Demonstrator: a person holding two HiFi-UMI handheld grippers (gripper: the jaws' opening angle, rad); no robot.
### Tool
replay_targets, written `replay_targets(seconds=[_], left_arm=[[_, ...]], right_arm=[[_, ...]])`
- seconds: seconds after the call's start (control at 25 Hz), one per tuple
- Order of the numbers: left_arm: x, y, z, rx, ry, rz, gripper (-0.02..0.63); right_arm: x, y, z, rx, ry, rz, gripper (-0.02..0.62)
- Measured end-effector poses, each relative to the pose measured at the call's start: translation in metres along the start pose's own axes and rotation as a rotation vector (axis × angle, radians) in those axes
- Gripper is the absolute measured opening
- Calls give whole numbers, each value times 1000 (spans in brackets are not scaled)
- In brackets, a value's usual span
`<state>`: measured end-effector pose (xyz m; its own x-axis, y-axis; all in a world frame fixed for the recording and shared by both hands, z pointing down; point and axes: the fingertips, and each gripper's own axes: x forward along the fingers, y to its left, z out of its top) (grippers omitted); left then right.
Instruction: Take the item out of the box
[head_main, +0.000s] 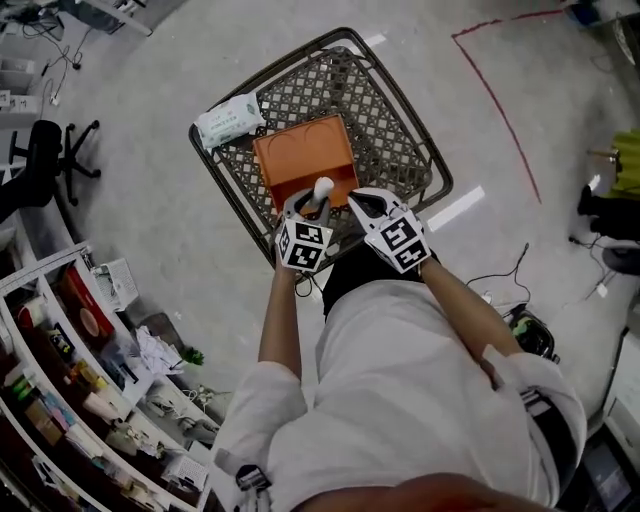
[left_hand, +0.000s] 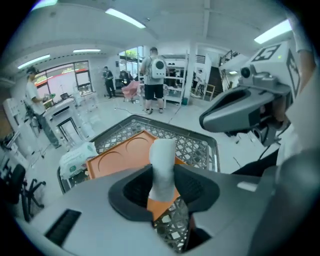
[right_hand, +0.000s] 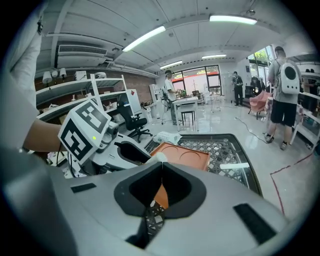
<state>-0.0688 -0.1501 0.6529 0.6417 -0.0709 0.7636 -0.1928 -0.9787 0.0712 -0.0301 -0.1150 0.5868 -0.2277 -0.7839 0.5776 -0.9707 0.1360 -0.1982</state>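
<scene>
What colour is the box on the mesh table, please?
The box is orange, clearest in the head view.

Wet-wipes pack (head_main: 229, 120) overhanging left corner of metal lattice counter (head_main: 400, 130). Black office chair (head_main: 45, 160) at left. Cluttered shelves (head_main: 70, 380) lower left. Red tape line (head_main: 495, 112) on floor.

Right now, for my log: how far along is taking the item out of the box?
Done: left gripper shut on the white cylinder. In hand: held upright over the near edge of the orange box. Left: carry it clear, set it down. Right gripper shut, empty.
</scene>
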Motion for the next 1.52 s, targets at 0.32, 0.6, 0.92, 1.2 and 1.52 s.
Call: replay_targets(seconds=[0.32, 0.6, 0.92, 1.2, 1.52], left_arm=[[-41, 5, -4, -221, -135, 100, 138], [-67, -2, 13, -323, -253, 207, 138], [-102, -4, 34, -377, -320, 363, 138], [-133, -27, 42, -419, -403, 481, 138], [-170, -56, 71, -415, -525, 602, 138]], right_arm=[[11, 21, 14, -83, 5, 18, 5], [-3, 15, 25, -91, -20, 8, 5], [-24, 18, 46, -150, -81, 66, 5], [-52, 32, 65, -221, -177, 125, 5], [-100, 35, 86, -245, -285, 172, 5]])
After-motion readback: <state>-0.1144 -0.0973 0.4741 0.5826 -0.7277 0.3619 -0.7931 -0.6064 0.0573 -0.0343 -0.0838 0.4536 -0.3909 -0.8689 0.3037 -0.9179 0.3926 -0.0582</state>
